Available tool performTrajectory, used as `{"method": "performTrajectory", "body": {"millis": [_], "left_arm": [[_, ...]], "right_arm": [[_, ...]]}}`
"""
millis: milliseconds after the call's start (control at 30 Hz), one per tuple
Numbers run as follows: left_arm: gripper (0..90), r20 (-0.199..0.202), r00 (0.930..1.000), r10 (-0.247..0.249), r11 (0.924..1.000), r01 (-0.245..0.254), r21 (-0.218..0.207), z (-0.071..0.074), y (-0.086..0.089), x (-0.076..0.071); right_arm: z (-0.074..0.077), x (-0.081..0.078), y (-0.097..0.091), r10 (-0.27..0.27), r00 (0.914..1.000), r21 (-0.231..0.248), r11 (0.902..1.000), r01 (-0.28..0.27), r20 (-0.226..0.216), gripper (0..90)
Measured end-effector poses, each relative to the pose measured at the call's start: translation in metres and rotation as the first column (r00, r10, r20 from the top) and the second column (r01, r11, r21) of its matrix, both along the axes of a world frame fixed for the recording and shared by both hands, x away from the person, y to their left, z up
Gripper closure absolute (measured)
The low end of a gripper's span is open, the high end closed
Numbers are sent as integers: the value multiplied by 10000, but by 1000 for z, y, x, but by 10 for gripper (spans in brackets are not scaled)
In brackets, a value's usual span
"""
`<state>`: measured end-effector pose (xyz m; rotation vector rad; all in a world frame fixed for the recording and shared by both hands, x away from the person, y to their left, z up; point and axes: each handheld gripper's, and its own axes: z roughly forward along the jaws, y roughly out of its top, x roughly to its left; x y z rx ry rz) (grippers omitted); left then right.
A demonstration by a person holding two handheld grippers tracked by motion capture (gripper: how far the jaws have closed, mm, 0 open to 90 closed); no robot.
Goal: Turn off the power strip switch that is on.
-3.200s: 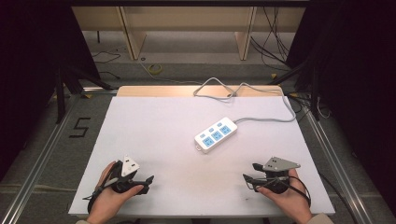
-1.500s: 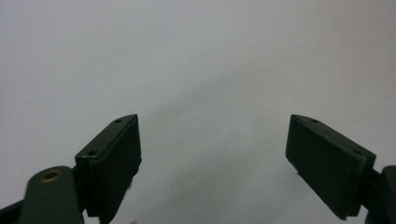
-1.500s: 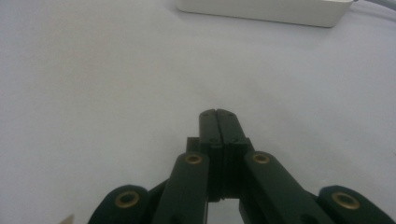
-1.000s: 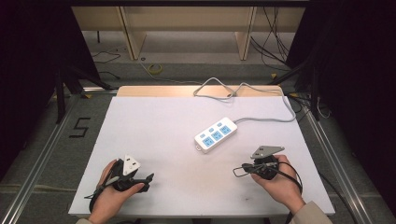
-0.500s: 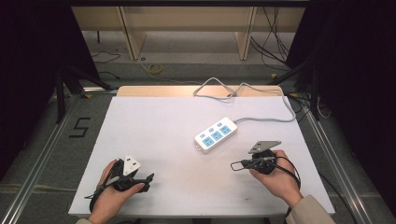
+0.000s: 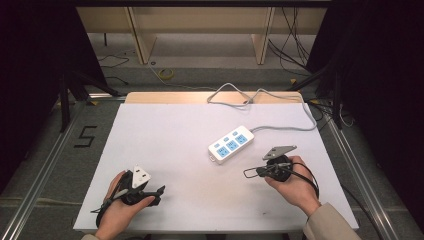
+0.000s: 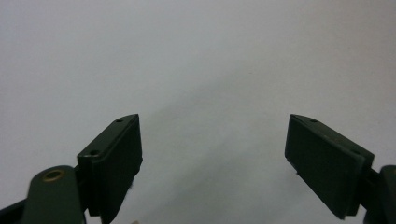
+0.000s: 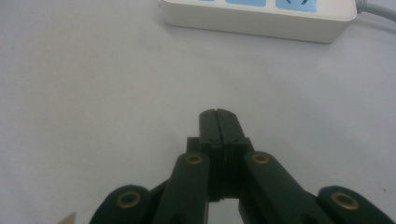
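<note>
A white power strip with blue sockets lies right of the table's middle, and its grey cord runs off over the far edge. My right gripper is shut with nothing in it, low over the table just in front of the strip and pointing left. In the right gripper view the closed jaws point at the strip's near side. At the front left my left gripper rests in the hand. Its pads stand wide apart over bare white table, holding nothing.
The white table has a wooden strip along its far edge. Metal rails run down both sides of it. A floor mark "5" lies to the left. Loose cables lie on the floor behind.
My right hand has crept forward and left toward the power strip since the earliest frame. The left hand has stayed where it was.
</note>
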<state>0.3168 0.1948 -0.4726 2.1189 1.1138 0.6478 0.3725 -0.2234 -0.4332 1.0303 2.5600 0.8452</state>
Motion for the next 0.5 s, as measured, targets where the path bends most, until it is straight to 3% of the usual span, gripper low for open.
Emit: {"method": "performTrajectory", "body": {"millis": [500], "left_arm": [[190, 10, 10000, 21, 10000, -21, -26, 0, 1, 1]], "right_arm": [[4, 10, 7, 74, 10000, -139, 9999, -75, -51, 900]]}}
